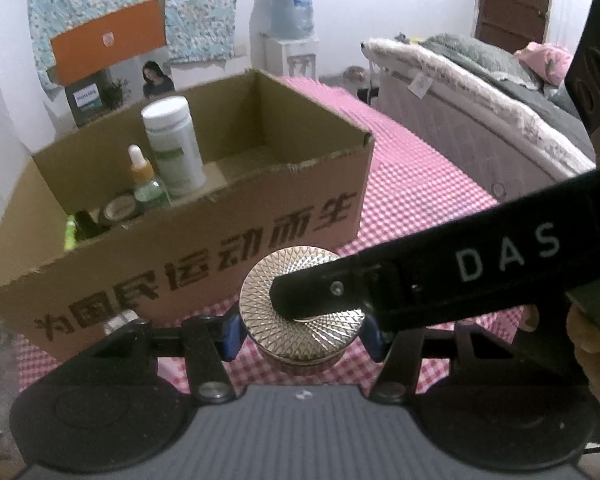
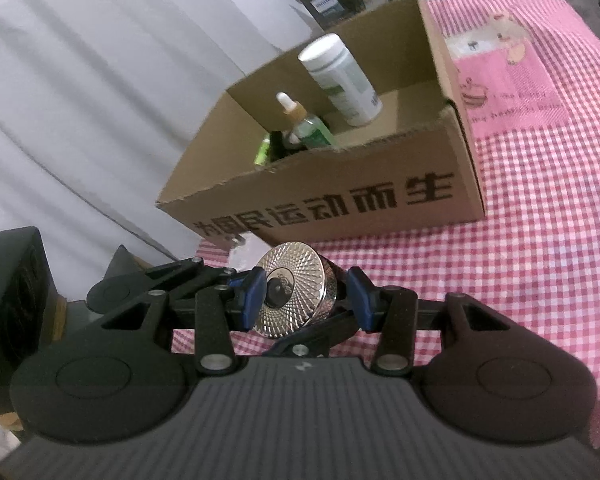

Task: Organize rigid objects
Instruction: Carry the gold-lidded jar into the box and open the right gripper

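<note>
A round jar with a shiny patterned metal lid (image 1: 300, 300) stands on the pink checked tablecloth in front of a cardboard box (image 1: 220, 240). My left gripper (image 1: 302, 330) has its blue pads against both sides of the jar. My right gripper's finger (image 1: 420, 284) lies across the lid from the right. In the right wrist view the jar (image 2: 294, 294) sits between the right gripper's (image 2: 306, 298) blue pads, which also close on it. The box (image 2: 360, 200) holds a white bottle (image 2: 340, 80), a green dropper bottle (image 2: 304, 124) and small items.
A bed with grey and white bedding (image 1: 480, 96) stands to the right. A water dispenser (image 1: 292, 28) and an orange-topped box (image 1: 108, 44) stand behind the cardboard box. A white curtain (image 2: 100, 100) hangs on the left in the right wrist view.
</note>
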The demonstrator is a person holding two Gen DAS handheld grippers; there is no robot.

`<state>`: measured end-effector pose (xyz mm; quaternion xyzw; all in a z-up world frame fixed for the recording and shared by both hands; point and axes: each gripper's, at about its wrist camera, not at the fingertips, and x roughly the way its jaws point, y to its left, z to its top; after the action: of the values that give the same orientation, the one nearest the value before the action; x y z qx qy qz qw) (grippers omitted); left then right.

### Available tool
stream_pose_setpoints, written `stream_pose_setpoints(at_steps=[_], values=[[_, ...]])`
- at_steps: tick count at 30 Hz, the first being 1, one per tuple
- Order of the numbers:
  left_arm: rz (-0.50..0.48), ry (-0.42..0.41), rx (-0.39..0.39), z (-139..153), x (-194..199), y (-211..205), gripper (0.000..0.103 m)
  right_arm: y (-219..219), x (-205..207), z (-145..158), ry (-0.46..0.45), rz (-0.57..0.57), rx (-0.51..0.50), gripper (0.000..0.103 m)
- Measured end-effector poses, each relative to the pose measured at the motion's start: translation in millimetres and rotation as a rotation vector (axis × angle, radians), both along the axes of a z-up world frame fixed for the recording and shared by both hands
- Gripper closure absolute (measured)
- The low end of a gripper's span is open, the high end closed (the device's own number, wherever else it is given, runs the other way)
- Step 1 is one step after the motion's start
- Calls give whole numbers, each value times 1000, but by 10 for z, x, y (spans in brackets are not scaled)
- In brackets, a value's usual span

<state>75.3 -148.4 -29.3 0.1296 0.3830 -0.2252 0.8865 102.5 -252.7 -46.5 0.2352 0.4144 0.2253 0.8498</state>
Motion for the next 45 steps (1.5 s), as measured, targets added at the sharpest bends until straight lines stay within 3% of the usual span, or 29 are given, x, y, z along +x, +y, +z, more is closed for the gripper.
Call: stream_pose_setpoints(at_steps=[11,21,28,35,40,45], values=[[36,-116,-28,442,1,123,46,121,29,482,-132,38,-17,58],[45,-145,-61,708,442,137,46,165,380,883,-202,74,-82,55],[45,-45,-84,632,1057,63,46,78,949,934,-140,103,-123,55],[80,88,-71,323,1670,-56,46,17,1651,703,-20,157,-176,55],[84,170,-71,110,1907,-127,46,65,2011,493,46,199,-245,56],[85,213,-72,-3,2040,-173,46,126,2191,413,52,240,-324,57]])
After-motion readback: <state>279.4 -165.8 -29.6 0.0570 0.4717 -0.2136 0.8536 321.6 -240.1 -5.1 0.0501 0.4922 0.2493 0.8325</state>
